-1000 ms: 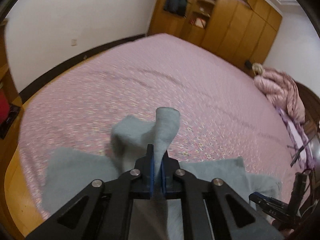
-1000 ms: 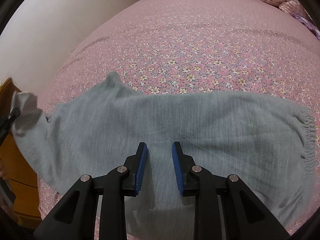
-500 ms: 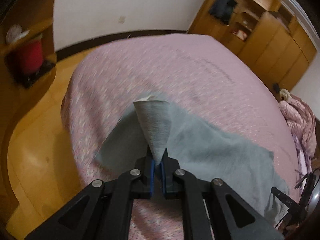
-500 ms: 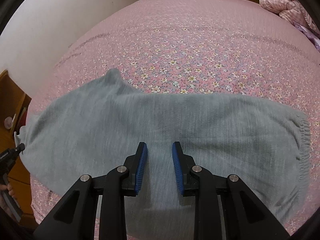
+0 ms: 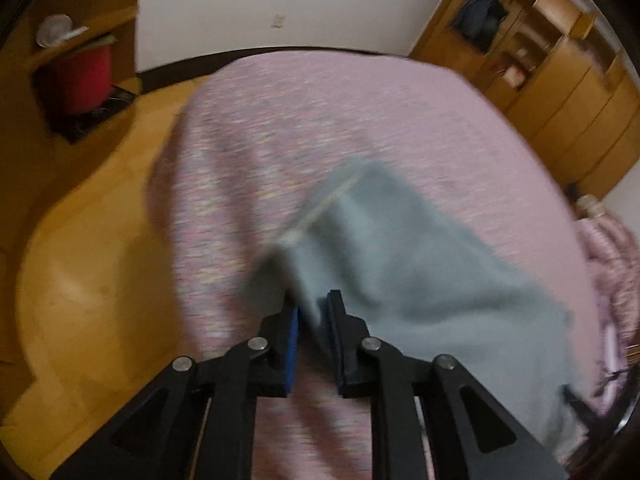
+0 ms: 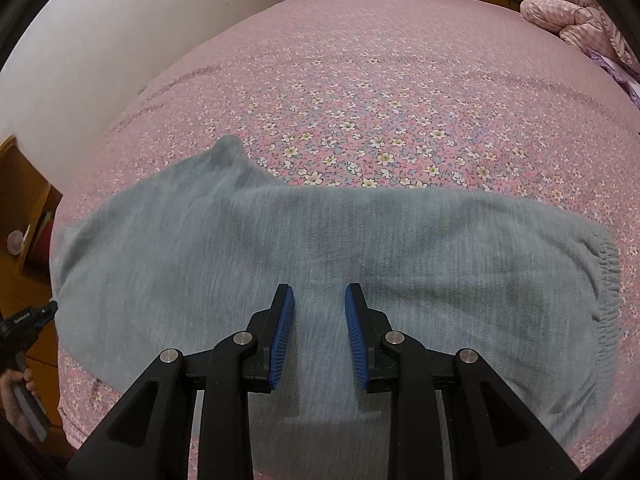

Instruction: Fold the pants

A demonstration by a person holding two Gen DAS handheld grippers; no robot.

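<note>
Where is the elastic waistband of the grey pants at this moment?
In the right wrist view the waistband lies at the right end of the grey pants, on the flowered bedsheet.

Both grippers (image 5: 312,312) (image 6: 319,312) seemingly open.

Your pants (image 6: 320,248) lie spread across the bed (image 6: 380,80) along its near edge, waistband toward the right edge, leg end at the near left corner. Your right gripper (image 6: 319,320) hangs over their middle; your left gripper (image 5: 312,332) sits at the leg end by the left edge. A bundled quilt (image 6: 576,12) lies at the far right corner.
</note>
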